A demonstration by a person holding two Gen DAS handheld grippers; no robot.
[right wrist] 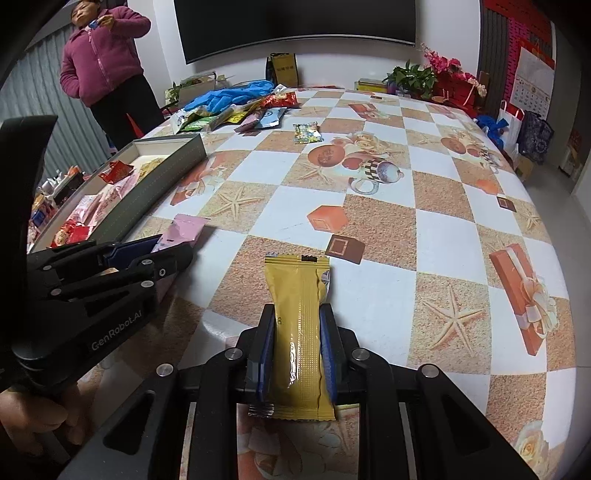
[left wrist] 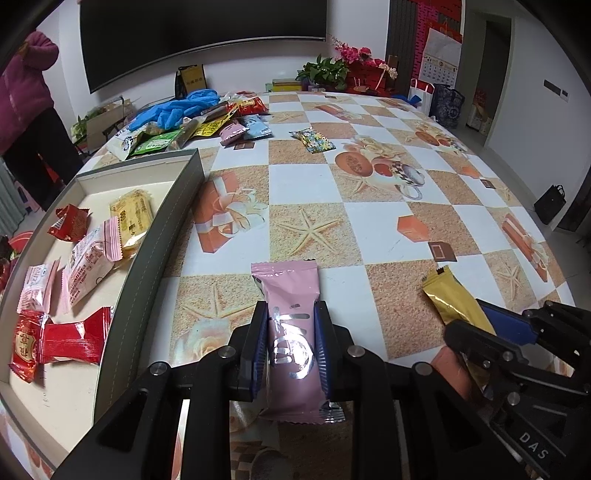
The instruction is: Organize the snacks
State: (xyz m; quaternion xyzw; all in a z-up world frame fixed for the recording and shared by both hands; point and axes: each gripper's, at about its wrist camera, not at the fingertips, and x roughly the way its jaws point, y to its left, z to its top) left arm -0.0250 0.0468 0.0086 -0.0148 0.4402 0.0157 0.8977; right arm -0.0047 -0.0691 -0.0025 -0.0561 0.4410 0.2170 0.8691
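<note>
Table [left wrist: 369,229] under a checkered cloth printed with starfish and gift boxes, seen from both wrists.

Left claw [left wrist: 291,314] closed to packet width on a pink snack [left wrist: 291,354], pads pressing both long sides, far end sticking out toward 12 o'clock, near end hanging behind the pads. Same snack seen in the right view at 9 o'clock, poking out of the left claw [right wrist: 159,247] beside the tray wall.

Right claw [right wrist: 297,317] likewise narrowed around a gold snack [right wrist: 297,332], gripped on both long edges, serrated end pointing to 12 o'clock. In the left view, at 4 o'clock, gold snack [left wrist: 454,302] held in the right claw [left wrist: 476,314]. Cannot tell whether either packet touches the cloth.

Tray [left wrist: 173,221] at 9 o'clock of the left view, grey wall, pale floor. Inside: red packets [left wrist: 74,339] at the near end, pink-and-white packets [left wrist: 88,262] in the middle, a yellow packet [left wrist: 133,218] and another red one farther back.

Pile [left wrist: 207,122] of loose snacks at 11 o'clock beyond the tray, blue gloves [left wrist: 173,109] touching its far side. Lone flowered packet [left wrist: 313,139] at 12 o'clock, apart from the pile.

Dark screen [right wrist: 295,26] on the far wall. Woman [right wrist: 107,62] in a purple jacket standing at 10 o'clock of the right view. Flowers [right wrist: 439,77] at 1 o'clock on the far table edge.
</note>
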